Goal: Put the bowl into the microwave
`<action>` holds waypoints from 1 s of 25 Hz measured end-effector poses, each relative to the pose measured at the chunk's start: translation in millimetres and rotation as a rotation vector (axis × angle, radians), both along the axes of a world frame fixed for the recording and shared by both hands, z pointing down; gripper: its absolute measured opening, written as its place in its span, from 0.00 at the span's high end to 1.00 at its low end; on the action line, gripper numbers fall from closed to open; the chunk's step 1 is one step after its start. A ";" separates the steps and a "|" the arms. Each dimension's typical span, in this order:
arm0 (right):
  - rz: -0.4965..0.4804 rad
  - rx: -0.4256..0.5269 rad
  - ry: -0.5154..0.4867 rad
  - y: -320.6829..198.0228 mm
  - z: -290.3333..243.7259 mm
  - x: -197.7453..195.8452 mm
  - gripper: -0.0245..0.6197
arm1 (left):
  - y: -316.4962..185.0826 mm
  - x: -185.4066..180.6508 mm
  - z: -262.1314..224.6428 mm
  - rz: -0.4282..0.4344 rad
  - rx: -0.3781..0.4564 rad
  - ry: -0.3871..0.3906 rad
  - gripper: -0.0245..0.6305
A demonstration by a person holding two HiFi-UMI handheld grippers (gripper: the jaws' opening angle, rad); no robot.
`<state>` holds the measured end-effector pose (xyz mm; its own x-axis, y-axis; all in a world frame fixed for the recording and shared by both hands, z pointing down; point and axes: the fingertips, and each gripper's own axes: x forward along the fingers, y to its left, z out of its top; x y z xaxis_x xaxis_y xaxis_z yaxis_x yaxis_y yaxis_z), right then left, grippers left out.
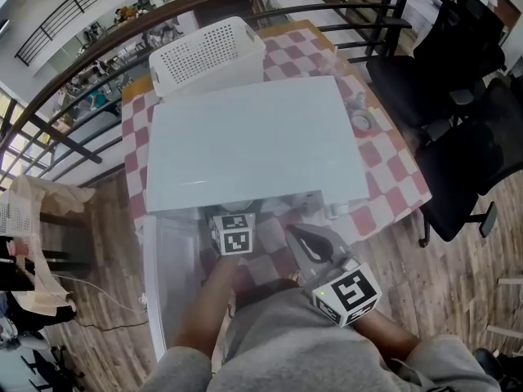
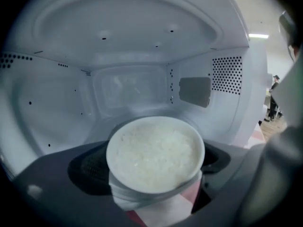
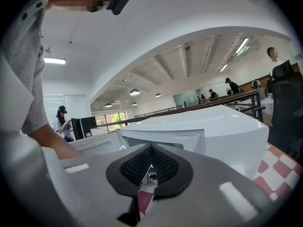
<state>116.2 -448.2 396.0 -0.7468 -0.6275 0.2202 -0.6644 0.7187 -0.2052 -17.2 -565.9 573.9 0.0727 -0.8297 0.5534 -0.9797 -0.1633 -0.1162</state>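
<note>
Left gripper view: bowl [image 2: 155, 153] underside out of sight. Head view: microwave [image 1: 253, 137] roof hides bowl and left claw [image 1: 234, 211] tips.

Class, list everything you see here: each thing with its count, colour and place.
microwave: one, white, on the tablecloth, door open
bowl: one, white, holding rice, before the microwave's open mouth
basket: one, white, behind the microwave
tablecloth: one, red-and-white checked, under the microwave
chairs: two or more, black, at the right
left gripper: one, grey, shut on the bowl
right gripper: one, grey, shut and empty, beside the left
</note>
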 end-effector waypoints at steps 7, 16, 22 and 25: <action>0.019 0.010 -0.001 0.0 -5.6 4.6 0.97 | -7.9 6.5 -0.7 0.063 -0.021 0.003 0.14; 0.112 0.037 0.018 -12.6 -11.2 40.1 0.97 | 24.2 1.7 -20.7 0.107 0.043 0.076 0.14; 0.171 0.071 0.039 -14.3 -19.6 63.3 0.97 | 58.9 -10.0 -58.6 0.036 0.147 0.107 0.14; 0.217 0.074 0.053 -13.1 -22.4 76.3 0.97 | 80.0 -5.8 -77.7 -0.002 0.196 0.176 0.16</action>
